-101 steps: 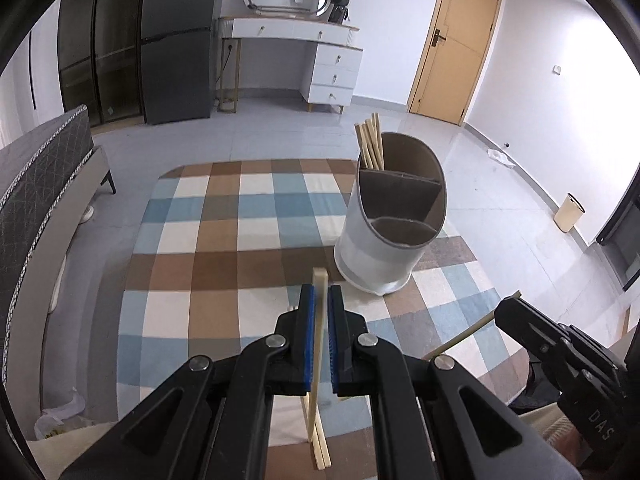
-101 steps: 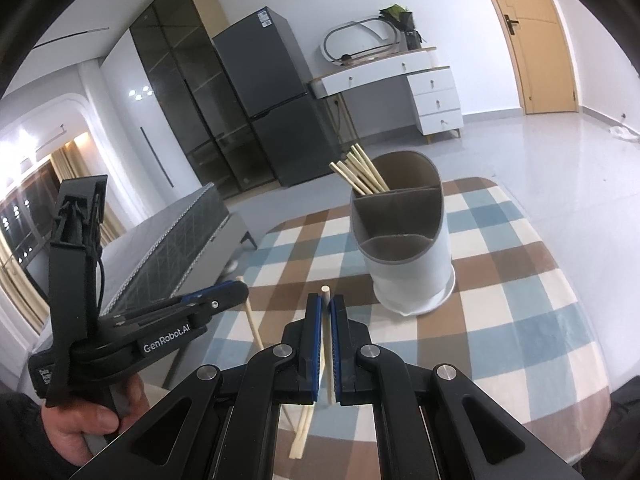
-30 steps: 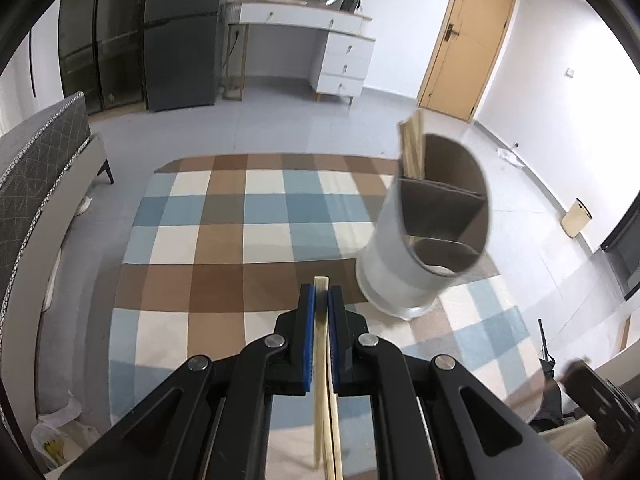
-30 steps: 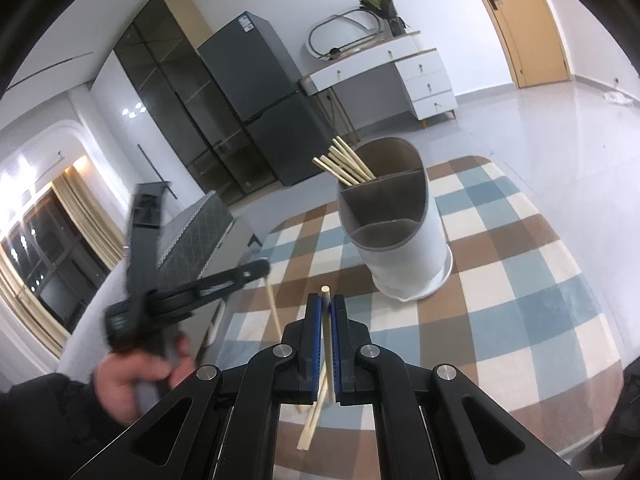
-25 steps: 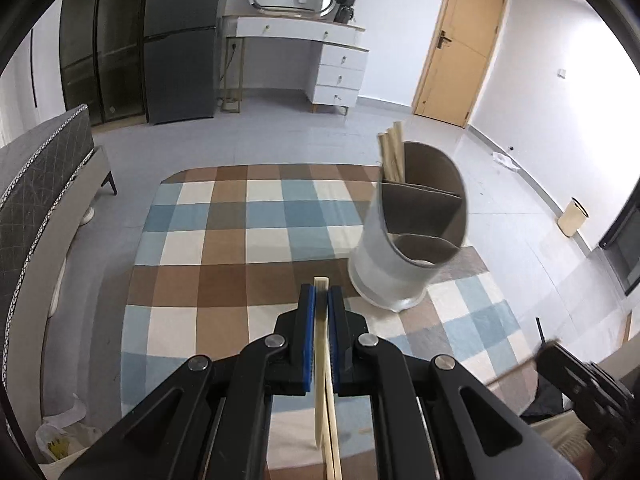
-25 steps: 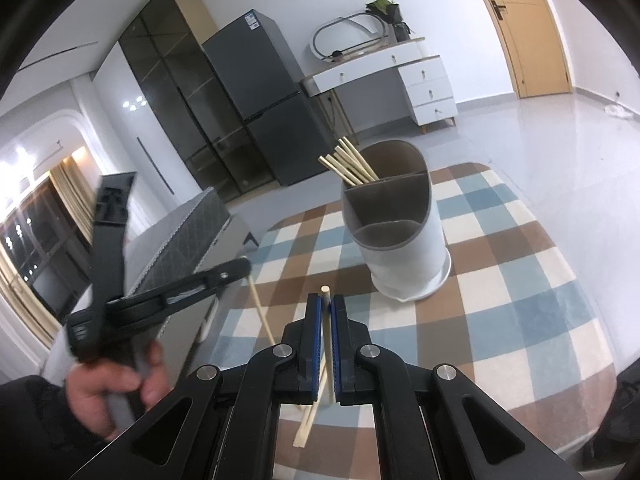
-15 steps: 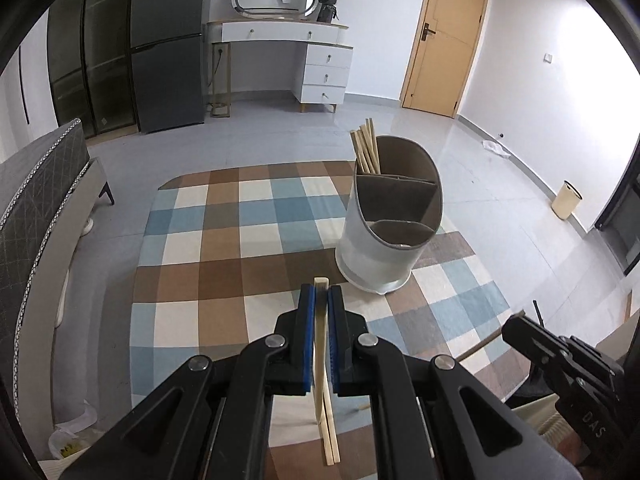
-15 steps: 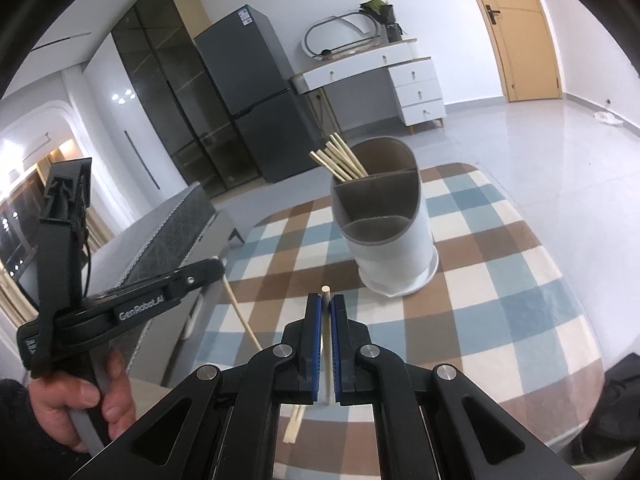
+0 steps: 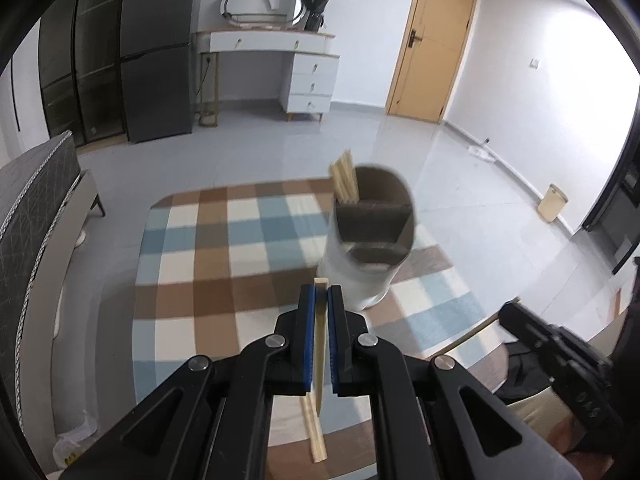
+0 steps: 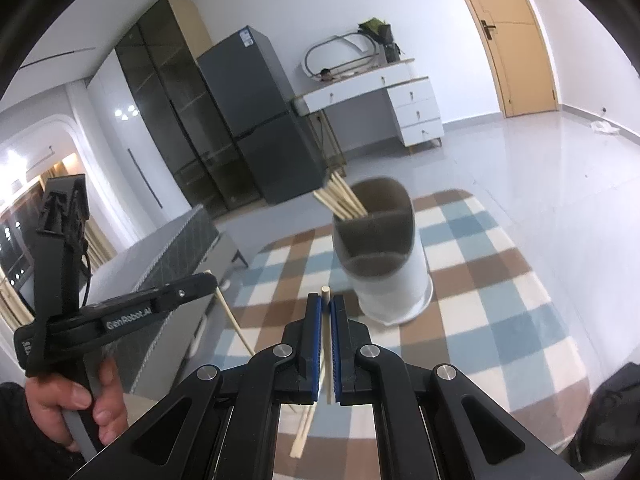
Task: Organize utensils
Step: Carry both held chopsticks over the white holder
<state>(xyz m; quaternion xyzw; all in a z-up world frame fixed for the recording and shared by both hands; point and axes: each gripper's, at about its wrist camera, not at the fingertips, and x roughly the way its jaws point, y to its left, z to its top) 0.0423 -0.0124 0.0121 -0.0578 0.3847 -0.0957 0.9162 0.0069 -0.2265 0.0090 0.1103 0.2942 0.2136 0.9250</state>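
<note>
The table (image 9: 184, 264) carries a checked cloth in brown, blue and cream. The utensil holder (image 9: 370, 240), a white cylinder with a dark divided insert, stands upright on the cloth toward the right-hand side; motion blur softens its outline in the left wrist view. A bundle of chopsticks (image 10: 340, 198) stands in its rear compartment, leaning toward the left. The front compartments show no contents.

The left gripper (image 9: 321, 300) is above the near part of the table, short of the holder. Its jaws are closed on a pair of wooden chopsticks (image 9: 319, 340), which run between the blue pads, with the tip just past the pads and the long ends hanging below.

The right gripper (image 10: 326, 308) is likewise near the holder. Its jaws are closed on a single chopstick (image 10: 326, 294), the round tip projecting just beyond the pads.

A hand (image 10: 86, 404) grips the left gripper's handle.
</note>
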